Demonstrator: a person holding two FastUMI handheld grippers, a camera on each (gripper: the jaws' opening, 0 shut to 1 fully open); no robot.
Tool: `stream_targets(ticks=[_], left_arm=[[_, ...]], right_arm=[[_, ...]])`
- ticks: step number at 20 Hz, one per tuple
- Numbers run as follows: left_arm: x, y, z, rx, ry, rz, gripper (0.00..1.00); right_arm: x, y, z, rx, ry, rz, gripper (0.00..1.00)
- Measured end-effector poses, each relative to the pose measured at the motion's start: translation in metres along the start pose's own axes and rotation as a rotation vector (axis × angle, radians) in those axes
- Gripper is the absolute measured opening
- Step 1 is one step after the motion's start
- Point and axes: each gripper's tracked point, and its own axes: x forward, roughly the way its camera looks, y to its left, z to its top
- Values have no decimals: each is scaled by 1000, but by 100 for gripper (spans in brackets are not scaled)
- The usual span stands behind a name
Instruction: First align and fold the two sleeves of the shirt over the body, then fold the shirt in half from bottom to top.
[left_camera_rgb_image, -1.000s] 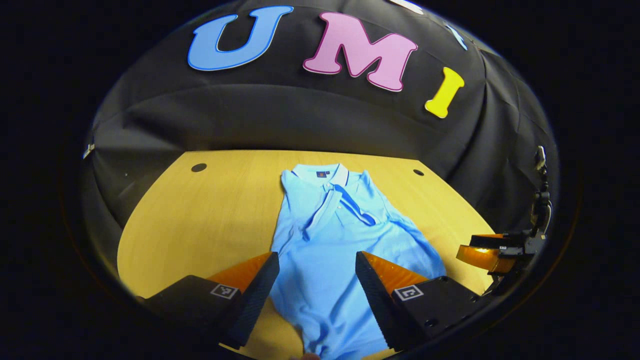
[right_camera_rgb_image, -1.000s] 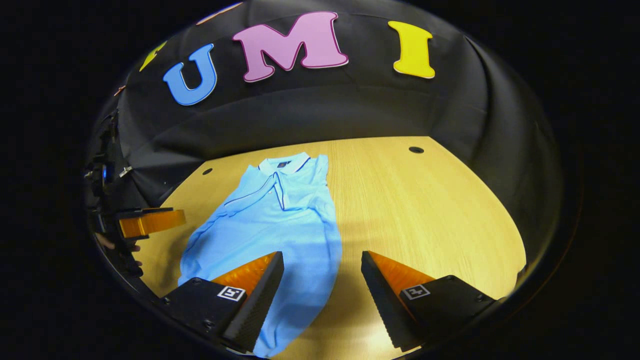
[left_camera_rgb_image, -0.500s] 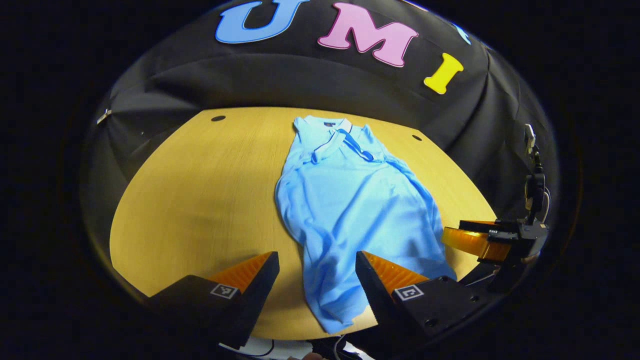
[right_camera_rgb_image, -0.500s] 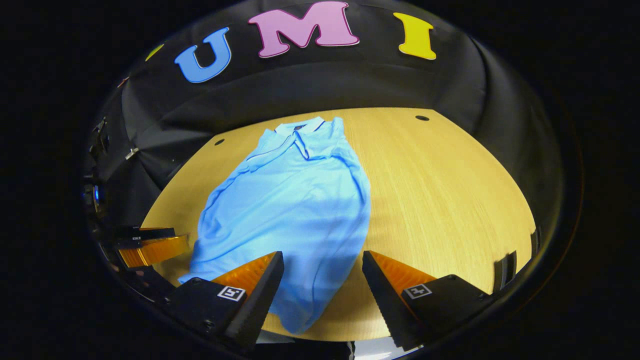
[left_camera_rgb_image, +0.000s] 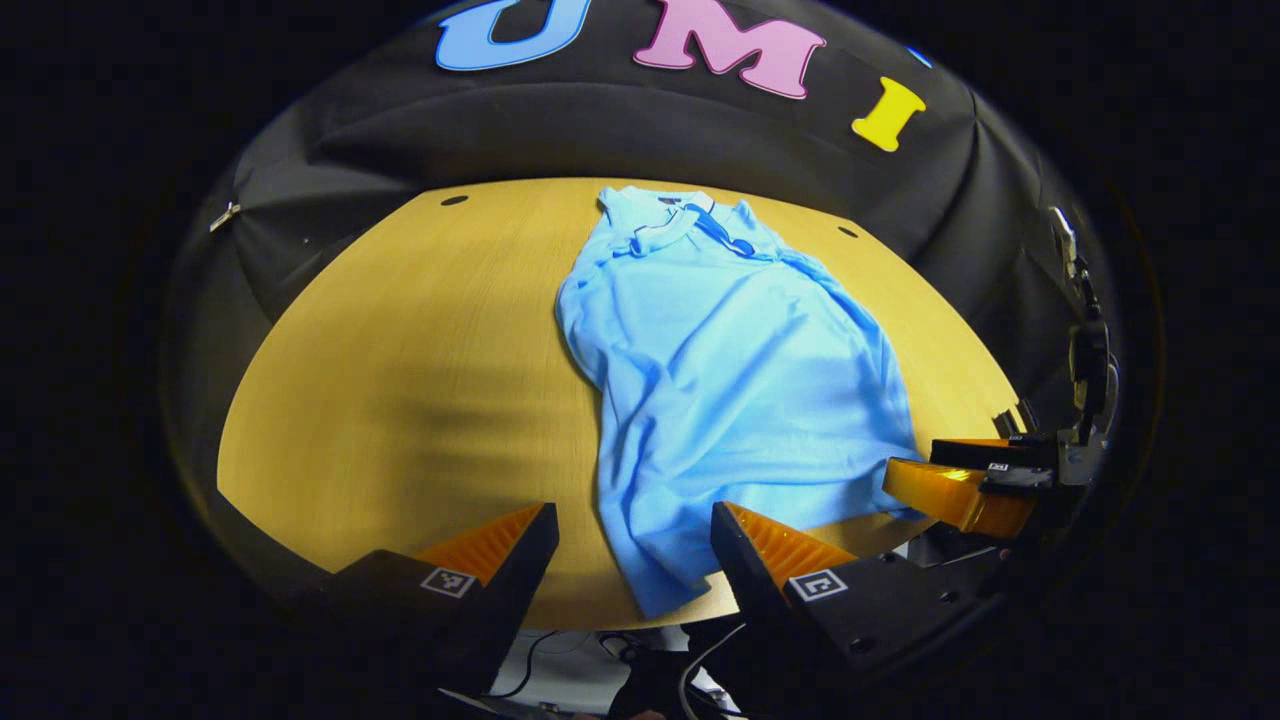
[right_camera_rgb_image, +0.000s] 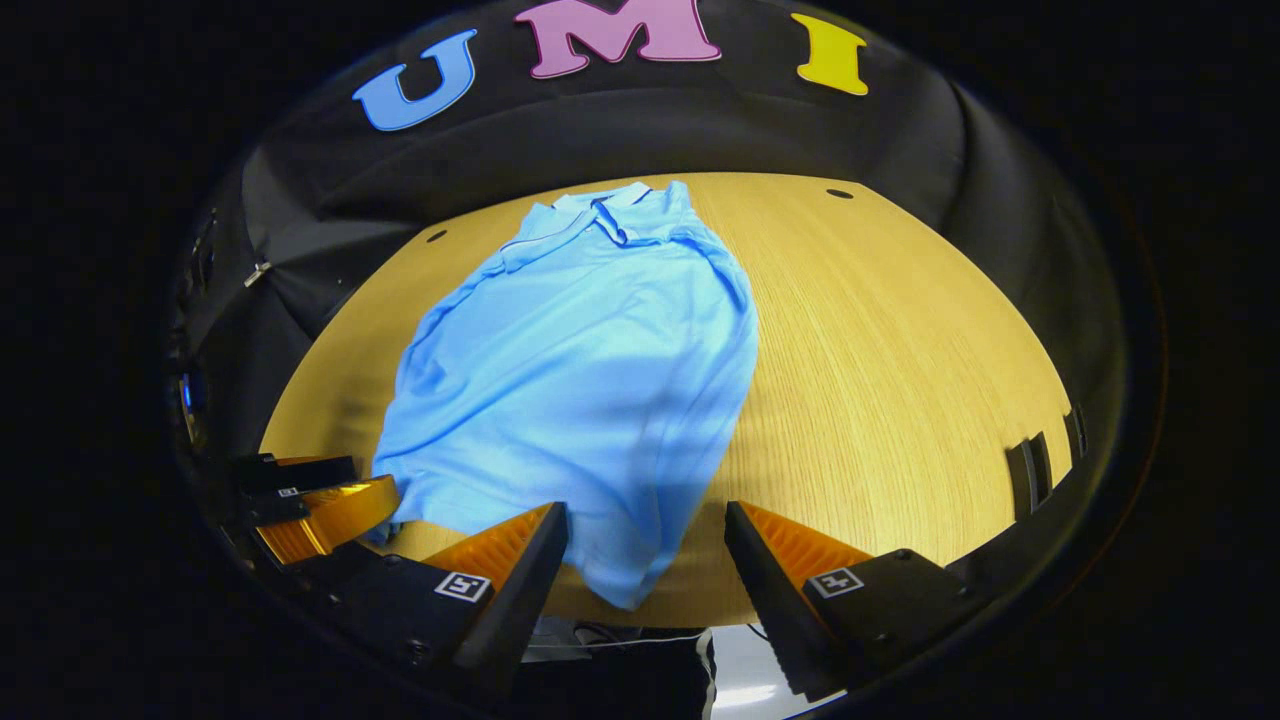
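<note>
A light blue polo shirt (left_camera_rgb_image: 735, 380) lies on the wooden table (left_camera_rgb_image: 420, 350), collar at the far end, hem at the near edge. Both sleeves lie folded in over the body. My left gripper (left_camera_rgb_image: 633, 565) is open above the near table edge, with the hem's left corner between its fingers' line of sight. The right gripper (left_camera_rgb_image: 960, 490) appears at the shirt's right hem corner. In the right gripper view the shirt (right_camera_rgb_image: 590, 370) spreads ahead, my right gripper (right_camera_rgb_image: 645, 560) hangs open over the hem's right corner, and the left gripper (right_camera_rgb_image: 320, 505) sits at the far left.
The table (right_camera_rgb_image: 900, 380) has small dark holes (right_camera_rgb_image: 839, 194) near its far corners. Black cloth walls surround it. Cables and a pale floor show below the near table edge.
Both grippers have pulled back toward the near table edge and risen, so the whole shirt and its hem now show. Both stay open.
</note>
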Motion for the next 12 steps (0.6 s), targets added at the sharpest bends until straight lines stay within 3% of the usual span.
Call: stream_targets(ticks=[2,5,7,8,9,12], left_arm=[[2,1,-3,43,-17,30,99],[4,-3,-9,107,-27,51,96],[6,-10,-7,100,-31,48,78],[7,-13,-7,97,-34,51,65],[8,-15,-6,97,-41,48,52],[10,-23,-2,71,-55,20,16]], right_arm=[[2,3,0,-8,-11,-1,100],[4,3,-3,-29,-10,-18,99],[4,0,-3,-34,-7,-42,79],[4,-3,-2,-32,2,-49,63],[7,-5,0,-26,-3,-58,58],[7,-3,1,17,5,-34,11]])
